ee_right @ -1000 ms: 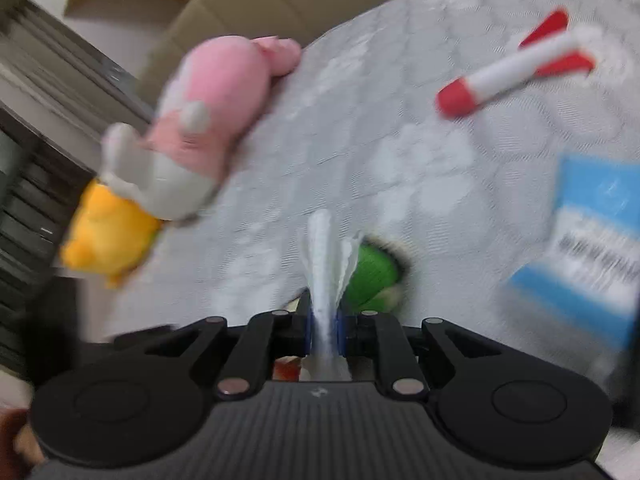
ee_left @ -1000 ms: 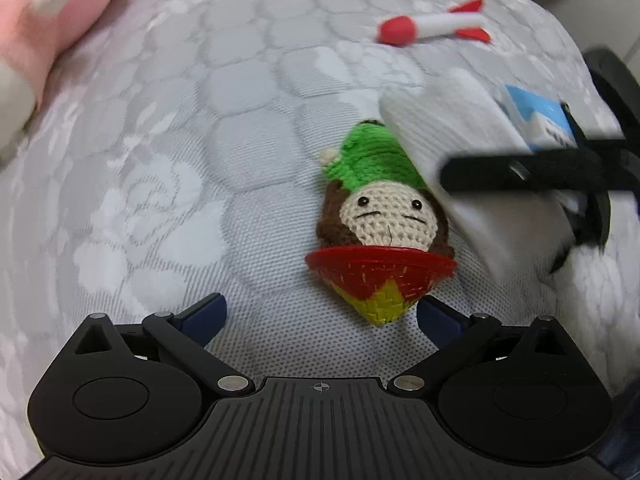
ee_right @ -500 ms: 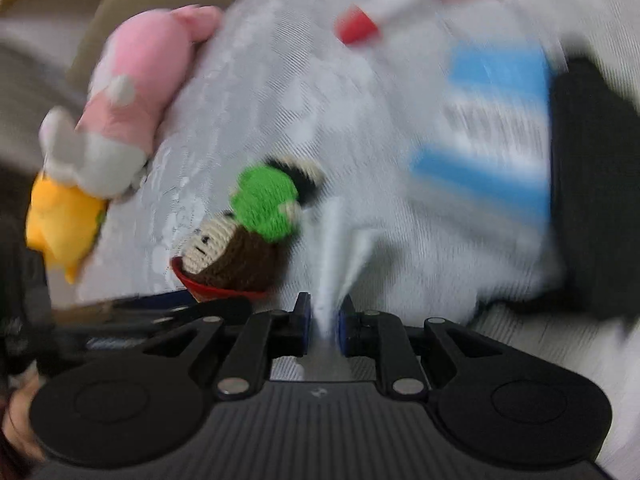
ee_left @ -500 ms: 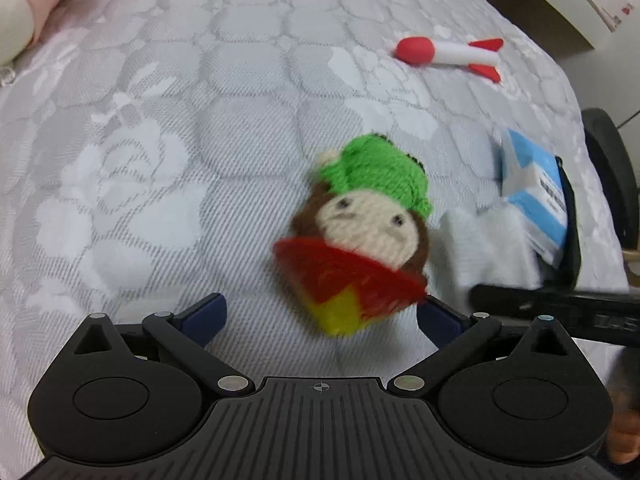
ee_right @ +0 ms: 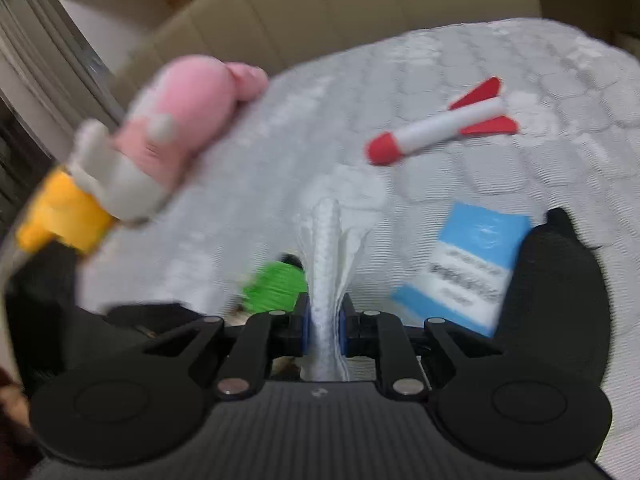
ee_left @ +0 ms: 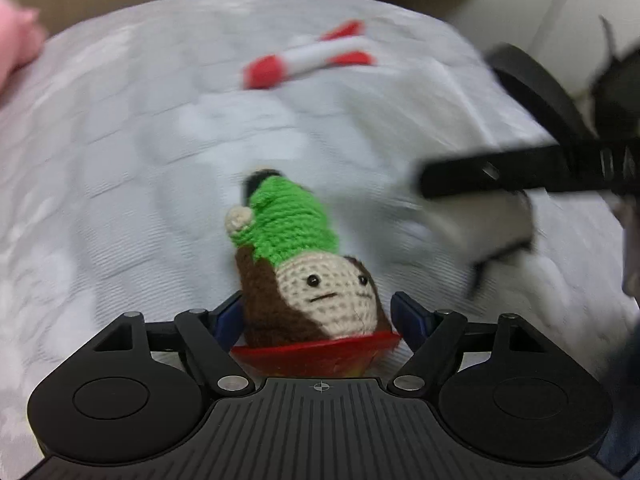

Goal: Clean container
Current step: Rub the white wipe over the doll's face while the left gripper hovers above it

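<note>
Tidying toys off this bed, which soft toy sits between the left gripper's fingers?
The crochet doll with the green hat; the rocket and pink plush lie farther away.

The left gripper [ee_left: 318, 316] points steeply down, its jaws closing on either side of a crocheted doll [ee_left: 308, 280]; the blue pads [ee_left: 406, 316] flank its head, and whether they press yet is unclear. The right gripper [ee_right: 323, 322] (seen from the left wrist as a dark blurred bar at the right) tilts downward with its jaws clamped tight on a white tissue [ee_right: 326, 264], which stands up between the 2 pads.
</note>
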